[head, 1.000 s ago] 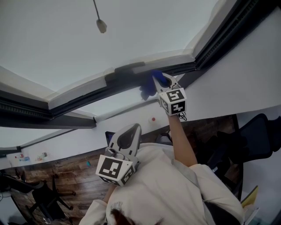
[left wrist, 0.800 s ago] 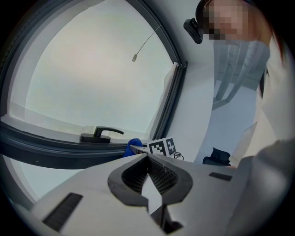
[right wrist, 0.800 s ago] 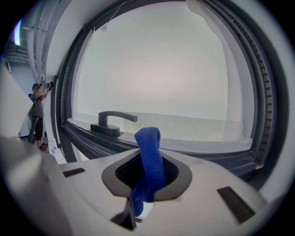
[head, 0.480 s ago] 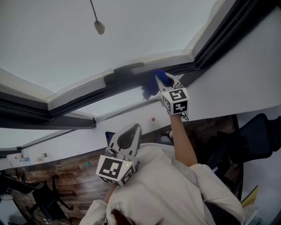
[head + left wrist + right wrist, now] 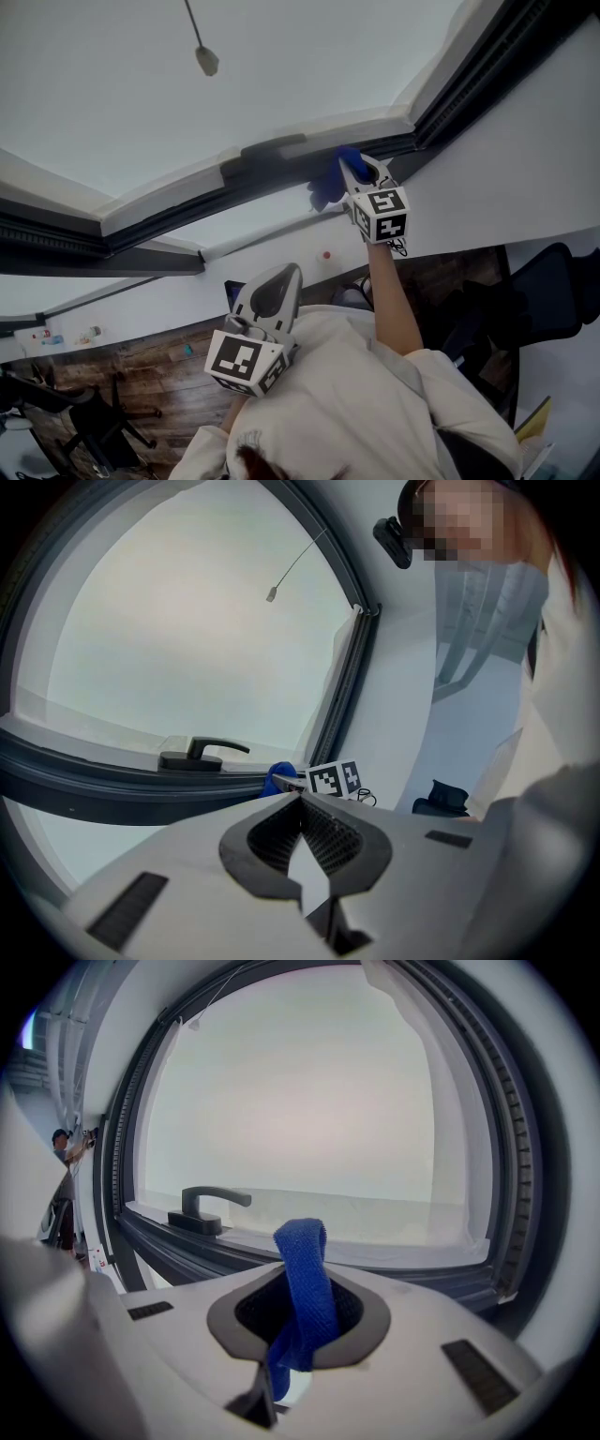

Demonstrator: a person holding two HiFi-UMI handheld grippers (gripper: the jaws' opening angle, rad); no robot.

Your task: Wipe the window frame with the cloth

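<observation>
My right claw (image 5: 354,173) is pinching the blue cloth (image 5: 303,1279), whose free end sticks out ahead toward the window frame (image 5: 187,1252). The frame's lower rail runs crosswise just in front of that claw, with the handle (image 5: 208,1206) off to its left. From the head view the cloth looks to be against the rail. My left claw (image 5: 302,841) is pressed together on nothing, well back by my chest.

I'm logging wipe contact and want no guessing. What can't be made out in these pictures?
- Head view: whether the cloth touches the window frame; the right gripper and the cloth itself cover the spot.
- Right gripper view: the cloth's lower end, hidden down between the tongs.
- Head view: any dirt on the frame; it is blurred and too small.
- Head view: small items at the left edge, too small to name.
</observation>
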